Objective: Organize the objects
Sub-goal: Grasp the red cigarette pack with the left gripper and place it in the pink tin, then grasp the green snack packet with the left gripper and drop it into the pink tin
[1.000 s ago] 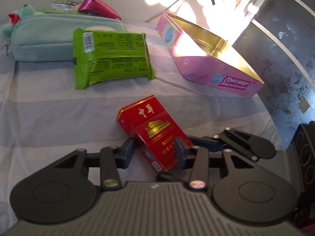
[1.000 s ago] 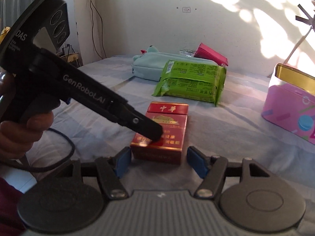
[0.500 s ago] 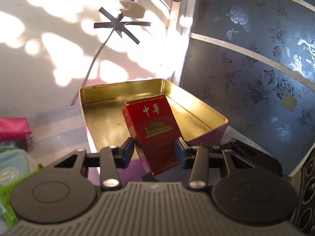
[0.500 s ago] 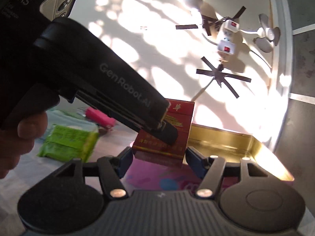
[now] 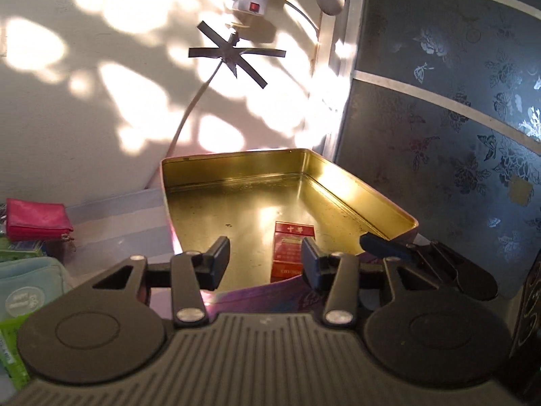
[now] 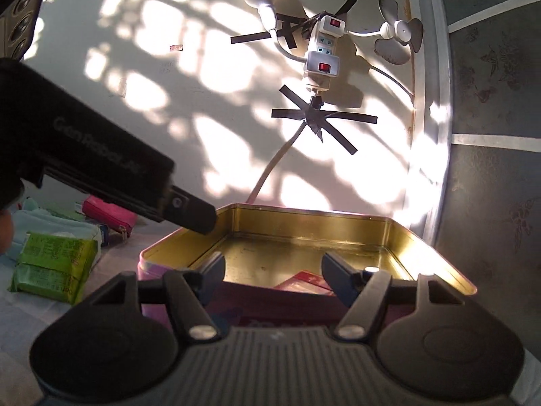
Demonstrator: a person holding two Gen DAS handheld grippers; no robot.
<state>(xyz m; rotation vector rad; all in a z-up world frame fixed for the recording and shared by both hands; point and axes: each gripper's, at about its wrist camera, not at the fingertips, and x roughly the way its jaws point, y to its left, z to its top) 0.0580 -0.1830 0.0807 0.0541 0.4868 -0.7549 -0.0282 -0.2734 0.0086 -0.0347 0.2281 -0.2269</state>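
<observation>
A red cigarette pack (image 5: 290, 249) lies flat inside the open pink tin with a gold inside (image 5: 368, 189), near its front right. My left gripper (image 5: 265, 260) is open and empty above the tin's near wall. My right gripper (image 6: 272, 279) is open and empty at the tin's (image 6: 439, 257) near edge; the red pack (image 6: 306, 280) shows between its fingers, inside the tin. The left gripper's body (image 6: 111, 182) reaches over the tin's left corner in the right wrist view.
A green snack pack (image 6: 54, 267), a pale blue pouch (image 5: 30, 287) and a pink pouch (image 5: 35, 220) lie on the striped cloth to the left. The wall with a taped power strip (image 6: 323, 52) stands behind the tin, a dark patterned panel (image 5: 456, 118) on the right.
Both grippers carried the red pack from the cloth to the tin, then opened. The pack now lies in the tin, free of both grippers.
</observation>
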